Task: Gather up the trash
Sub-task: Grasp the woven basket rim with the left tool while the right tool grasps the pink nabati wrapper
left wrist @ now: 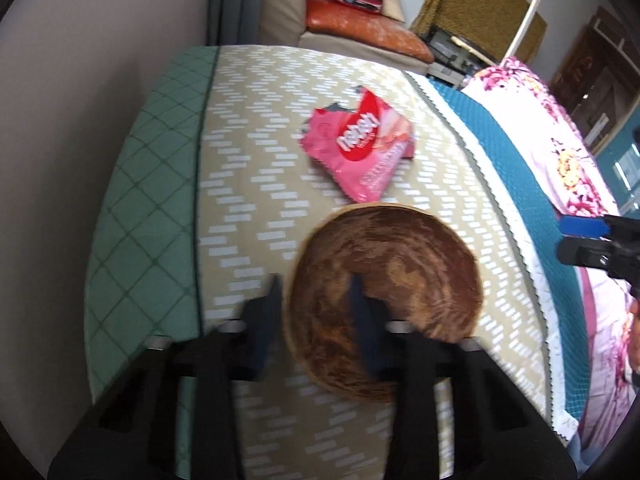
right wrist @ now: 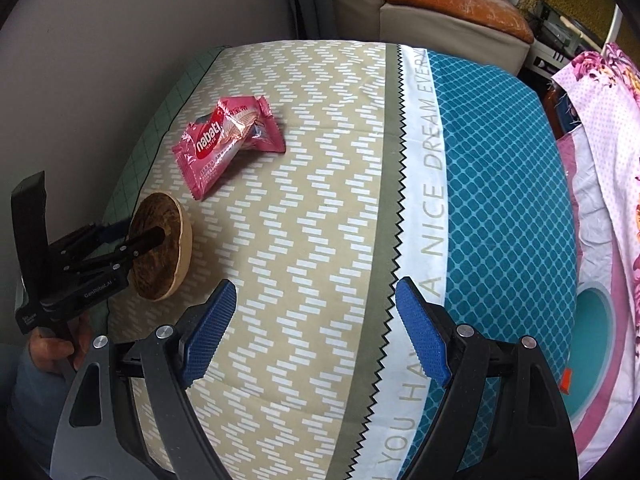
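Observation:
A pink Nabati wafer wrapper lies crumpled on the patterned bedcover, just beyond a brown wooden bowl. My left gripper is shut on the bowl's rim, one finger inside and one outside, and holds the bowl tilted. In the right wrist view the wrapper lies far left, the bowl stands on edge in the left gripper. My right gripper is open and empty above the bedcover, well right of the wrapper.
The bed runs along a grey wall on the left. A teal quilt strip and a pink floral blanket lie on the right. A sofa with an orange cushion stands beyond the bed's far end.

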Action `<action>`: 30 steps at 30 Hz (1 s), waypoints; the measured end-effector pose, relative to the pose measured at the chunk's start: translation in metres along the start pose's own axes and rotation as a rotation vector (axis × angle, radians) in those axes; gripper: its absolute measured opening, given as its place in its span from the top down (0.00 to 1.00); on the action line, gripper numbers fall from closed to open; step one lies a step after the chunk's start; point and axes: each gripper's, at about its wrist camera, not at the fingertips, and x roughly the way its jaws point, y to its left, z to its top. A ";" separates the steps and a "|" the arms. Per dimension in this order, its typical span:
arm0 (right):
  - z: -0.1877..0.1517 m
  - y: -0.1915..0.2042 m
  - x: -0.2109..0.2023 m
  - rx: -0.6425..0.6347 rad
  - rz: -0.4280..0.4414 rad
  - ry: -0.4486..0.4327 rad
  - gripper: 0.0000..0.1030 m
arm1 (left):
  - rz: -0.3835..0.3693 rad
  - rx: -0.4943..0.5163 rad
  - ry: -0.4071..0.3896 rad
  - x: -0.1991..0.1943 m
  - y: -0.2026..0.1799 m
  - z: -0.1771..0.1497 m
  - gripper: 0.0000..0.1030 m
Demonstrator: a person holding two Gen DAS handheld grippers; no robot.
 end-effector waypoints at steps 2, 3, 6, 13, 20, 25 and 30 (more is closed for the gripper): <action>0.004 -0.001 0.003 0.007 0.008 0.003 0.24 | 0.007 0.011 -0.022 -0.002 -0.005 0.000 0.89; 0.009 -0.001 0.007 0.014 0.014 0.006 0.24 | -0.001 0.006 -0.036 -0.006 -0.006 0.000 0.91; 0.020 0.002 0.013 0.012 0.023 0.007 0.24 | 0.005 -0.013 -0.077 -0.015 -0.003 0.006 0.94; 0.061 0.016 0.036 -0.038 0.050 -0.027 0.24 | 0.031 -0.041 -0.078 -0.020 0.019 0.009 0.94; 0.106 0.035 0.074 -0.102 0.097 -0.014 0.24 | 0.059 -0.086 -0.085 -0.021 0.045 0.023 0.93; 0.125 0.034 0.099 -0.103 0.124 0.007 0.24 | 0.067 -0.141 -0.086 -0.017 0.068 0.035 0.93; 0.135 0.036 0.116 -0.096 0.156 0.036 0.24 | 0.062 -0.137 -0.074 -0.013 0.070 0.039 0.93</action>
